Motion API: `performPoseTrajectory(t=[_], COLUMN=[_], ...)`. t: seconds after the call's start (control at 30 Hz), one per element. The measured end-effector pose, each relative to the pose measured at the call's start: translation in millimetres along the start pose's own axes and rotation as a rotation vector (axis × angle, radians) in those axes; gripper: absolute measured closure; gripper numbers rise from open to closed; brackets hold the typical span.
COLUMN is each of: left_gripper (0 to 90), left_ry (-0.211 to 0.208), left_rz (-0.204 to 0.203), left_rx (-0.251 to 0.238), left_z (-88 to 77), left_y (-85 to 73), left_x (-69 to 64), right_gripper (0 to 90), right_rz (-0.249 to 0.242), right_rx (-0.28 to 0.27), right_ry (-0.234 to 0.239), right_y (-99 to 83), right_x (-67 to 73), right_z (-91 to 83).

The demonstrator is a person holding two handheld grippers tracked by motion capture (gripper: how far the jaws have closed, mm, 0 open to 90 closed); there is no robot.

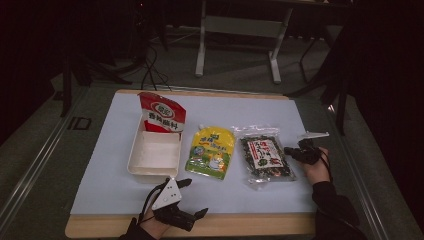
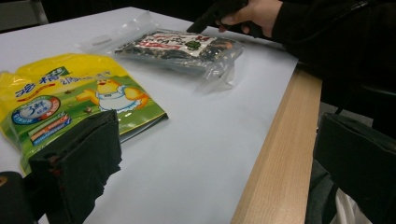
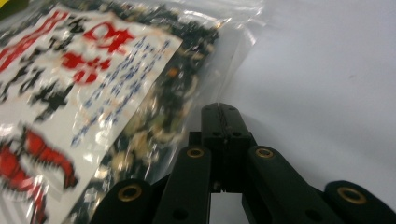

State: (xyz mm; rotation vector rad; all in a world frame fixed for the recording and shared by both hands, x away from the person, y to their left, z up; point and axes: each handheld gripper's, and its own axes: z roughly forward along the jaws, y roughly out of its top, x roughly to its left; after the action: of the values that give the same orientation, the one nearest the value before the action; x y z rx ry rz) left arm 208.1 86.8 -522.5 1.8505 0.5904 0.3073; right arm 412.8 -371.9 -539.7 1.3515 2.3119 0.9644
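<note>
Right gripper (image 1: 289, 150) jaws clenched, empty, at the clear plastic seaweed-mix bag (image 1: 265, 158) edge.
Bag lies flat at 3 o'clock on the white surface (image 1: 100, 175), white label with red script, unreadable. Yellow-green pouch (image 1: 211, 150) shows "3"; red packet (image 1: 161, 113) in white tray (image 1: 135, 159). Left gripper (image 1: 195, 198) jaws released at 6.

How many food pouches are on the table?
3: a red pouch standing in the white tray, a yellow pouch lying mid-table, and a clear seaweed pouch beside the right gripper.
</note>
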Motion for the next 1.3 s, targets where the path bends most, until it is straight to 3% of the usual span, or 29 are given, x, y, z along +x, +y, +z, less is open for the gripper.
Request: performPoseTrajectory(t=[0.2,0.5,0.83,0.93,1.2,1.23,1.3], left_gripper=[2.3,2.3,2.3,2.3,2.3,2.3,2.3], left_ry=[-0.003,-0.005,-0.004,-0.004,-0.003,-0.003,-0.004], left_rz=[0.0,0.0,0.007,0.006,0.005,0.004,0.004], left_rx=[0.004,0.003,0.001,0.002,0.004,0.005,0.006], left_z=[1.4,1.4,0.7,0.9,1.3,1.5,1.5], left_y=[-0.2,0.0,0.4,0.4,0.1,-0.1,-0.2], left_x=[-0.6,-1.1,-1.2,-1.3,-1.4,-1.5,-1.5], right_gripper=[90.0,90.0,89.5,78.8,68.6,62.6,59.7], right_rz=[-0.01,-0.039,-0.042,-0.046,-0.048,-0.052,-0.057], right_rx=[0.006,0.016,-0.006,-0.011,-0.019,-0.012,-0.007], right_ry=[0.025,0.057,0.073,0.073,0.056,0.054,0.043], right_y=[-8.9,-7.4,1.4,7.5,24.4,30.9,36.4], right_x=[10.4,29.8,32.2,30.6,22.9,20.6,19.1], right_z=[-5.2,-6.3,-13.7,-15.2,-13.1,-10.5,-8.0])
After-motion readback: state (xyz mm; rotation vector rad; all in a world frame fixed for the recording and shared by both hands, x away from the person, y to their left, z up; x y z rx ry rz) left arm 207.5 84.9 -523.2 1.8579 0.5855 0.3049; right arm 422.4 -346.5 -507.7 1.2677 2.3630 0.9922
